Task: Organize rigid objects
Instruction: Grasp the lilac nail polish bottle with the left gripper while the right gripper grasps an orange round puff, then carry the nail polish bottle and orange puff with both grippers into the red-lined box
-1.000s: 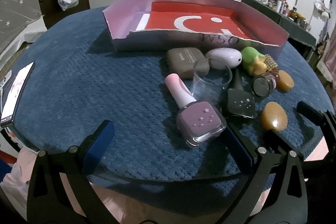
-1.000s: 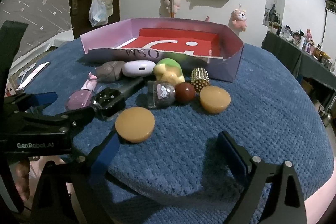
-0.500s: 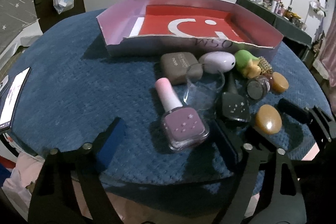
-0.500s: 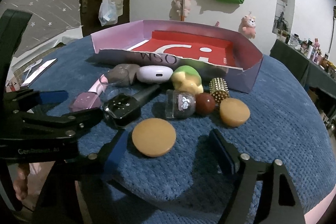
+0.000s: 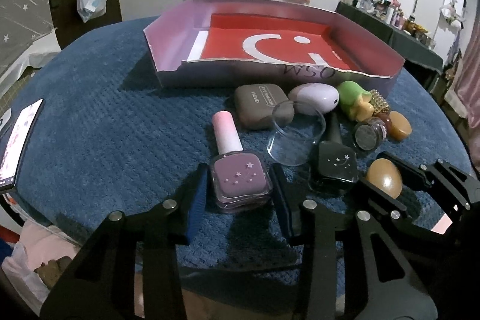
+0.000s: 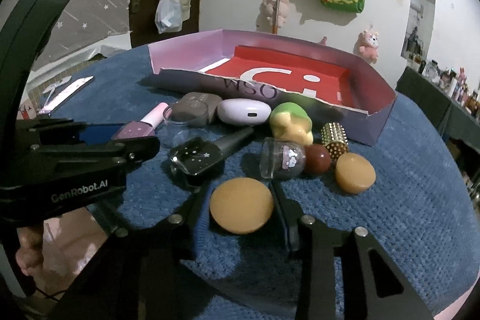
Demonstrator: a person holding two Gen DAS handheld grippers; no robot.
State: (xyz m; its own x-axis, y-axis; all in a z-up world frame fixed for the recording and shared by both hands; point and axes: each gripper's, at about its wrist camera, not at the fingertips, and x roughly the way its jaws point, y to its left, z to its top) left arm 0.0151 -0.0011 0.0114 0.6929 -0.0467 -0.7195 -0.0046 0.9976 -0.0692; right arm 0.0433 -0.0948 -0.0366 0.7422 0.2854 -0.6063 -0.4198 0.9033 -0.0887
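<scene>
Both claws closing on their picks beside the red-floored box.

Left claw (image 5: 240, 191) has just been closing and is now clamping the purple nail polish bottle (image 5: 240, 182) by its square body, bottle lying flat on the blue-covered bench (image 5: 105, 140), pink cap pointing toward the box (image 5: 168, 50). A level, straight lift is likely best, since the clear cup (image 5: 295, 137) is lying just beside the cap. Next along, the black nail polish bottle (image 5: 336, 167) is crowding the gap between the claws. Right claw (image 6: 241, 209) has also been closing, its jaws now standing against both sides of the tan disc (image 6: 241, 209); a thin round piece may slip, so a firm squeeze before lifting seems wise. Glitter jar (image 6: 282, 161) and second tan disc (image 6: 355, 173) are sitting near, on the way to the box.
</scene>
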